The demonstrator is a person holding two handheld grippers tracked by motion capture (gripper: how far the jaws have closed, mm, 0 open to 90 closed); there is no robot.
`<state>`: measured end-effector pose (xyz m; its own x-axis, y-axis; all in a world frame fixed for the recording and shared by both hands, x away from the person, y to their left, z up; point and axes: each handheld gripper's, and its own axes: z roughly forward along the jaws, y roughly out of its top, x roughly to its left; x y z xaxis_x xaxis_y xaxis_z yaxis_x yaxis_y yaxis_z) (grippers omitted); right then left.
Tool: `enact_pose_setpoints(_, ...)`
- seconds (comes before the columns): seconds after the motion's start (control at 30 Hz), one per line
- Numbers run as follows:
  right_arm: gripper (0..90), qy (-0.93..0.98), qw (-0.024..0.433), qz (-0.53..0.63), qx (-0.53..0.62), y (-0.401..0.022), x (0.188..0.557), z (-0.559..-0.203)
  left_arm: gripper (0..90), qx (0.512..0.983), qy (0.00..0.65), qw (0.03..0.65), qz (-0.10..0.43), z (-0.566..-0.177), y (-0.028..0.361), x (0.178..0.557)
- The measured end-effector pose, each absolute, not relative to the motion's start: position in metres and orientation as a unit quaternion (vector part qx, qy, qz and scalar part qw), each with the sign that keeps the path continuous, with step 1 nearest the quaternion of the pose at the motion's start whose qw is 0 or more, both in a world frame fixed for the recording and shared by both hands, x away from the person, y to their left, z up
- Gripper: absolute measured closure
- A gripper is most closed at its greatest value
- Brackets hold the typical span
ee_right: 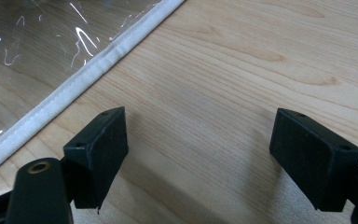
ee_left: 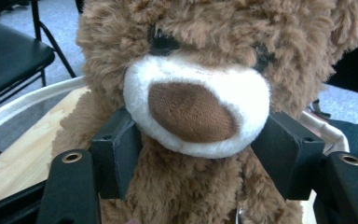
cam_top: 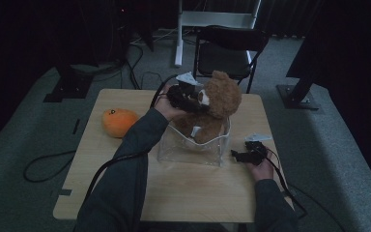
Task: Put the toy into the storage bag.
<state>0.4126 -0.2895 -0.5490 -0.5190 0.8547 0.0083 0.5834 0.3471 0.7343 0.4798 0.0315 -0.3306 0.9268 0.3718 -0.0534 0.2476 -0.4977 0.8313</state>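
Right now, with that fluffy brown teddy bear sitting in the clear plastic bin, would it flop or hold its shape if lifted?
The fluffy brown teddy bear looks plush, so it would probably squash and sag. It likely weighs little for its bulk. Its big head rises above the clear plastic bin, so it may tip when the left gripper lets go.

This looks like a lab or recording studio rather than a home: the small wooden worktop (cam_top: 183,193) stands alone on grey carpet (cam_top: 24,140), ringed by dark curtains and the black feet of equipment stands (cam_top: 299,96). Loose cables (cam_top: 43,166) snake over the floor, a black folding chair (cam_top: 227,48) and a white metal frame (cam_top: 212,19) sit behind, and the light is dim. The person works with a cabled hand-held gripper (cam_top: 244,155) in each hand, which suits a data-collection setup.
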Motion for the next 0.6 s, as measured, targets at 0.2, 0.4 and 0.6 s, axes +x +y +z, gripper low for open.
enact_pose_setpoints(0.2,18.4,0.798,0.193,0.351,0.451,-0.2895,0.4126,-0.549,30.9,0.849,0.189,0.489,0.065,-0.3275,0.0354,0.4799)
enact_pose_setpoints(0.4,18.4,0.798,0.193,0.351,0.45,-0.2896,0.4126,-0.549,30.9,0.853,0.184,0.484,0.066,-0.3278,0.0339,0.4794)
enact_pose_setpoints(0.6,18.4,0.798,0.193,0.351,0.451,-0.2896,0.4126,-0.549,30.8,0.848,0.186,0.491,0.069,-0.3265,0.0347,0.4792)
